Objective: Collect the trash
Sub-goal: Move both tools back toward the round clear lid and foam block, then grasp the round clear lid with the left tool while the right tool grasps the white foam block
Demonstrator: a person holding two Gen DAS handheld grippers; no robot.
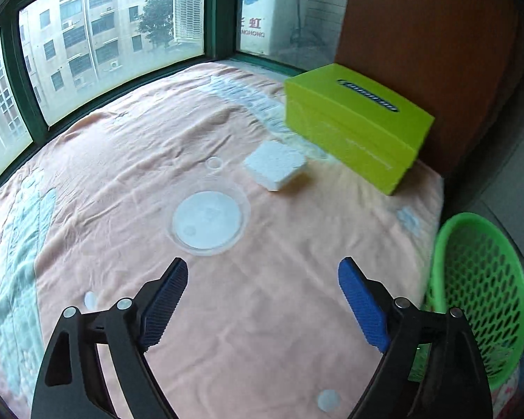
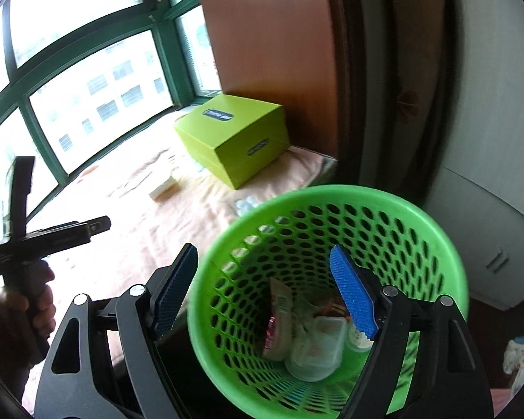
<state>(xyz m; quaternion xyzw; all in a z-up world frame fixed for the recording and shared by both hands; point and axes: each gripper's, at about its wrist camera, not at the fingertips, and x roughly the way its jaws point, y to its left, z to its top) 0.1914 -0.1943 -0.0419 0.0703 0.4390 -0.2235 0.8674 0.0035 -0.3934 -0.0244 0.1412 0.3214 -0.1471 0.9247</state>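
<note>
Green basket [image 2: 419, 216] already holds wrappers; both claws, left [image 1: 262, 300] and right [image 2: 263, 289], gape empty. Next, probably: the left claw lowers over the clear lid [image 1: 209, 219] on the bed [image 1: 122, 160].

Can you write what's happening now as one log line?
left gripper: open, empty | right gripper: open over green basket | clear lid, white block: on bedspread

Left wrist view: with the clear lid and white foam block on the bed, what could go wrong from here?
1. The clear lid lies flat on the soft blanket; the open left hand-held gripper might pinch fabric or slide off.
2. The green basket stands beside the bed's edge, so a dropped foam block could miss it.
</note>
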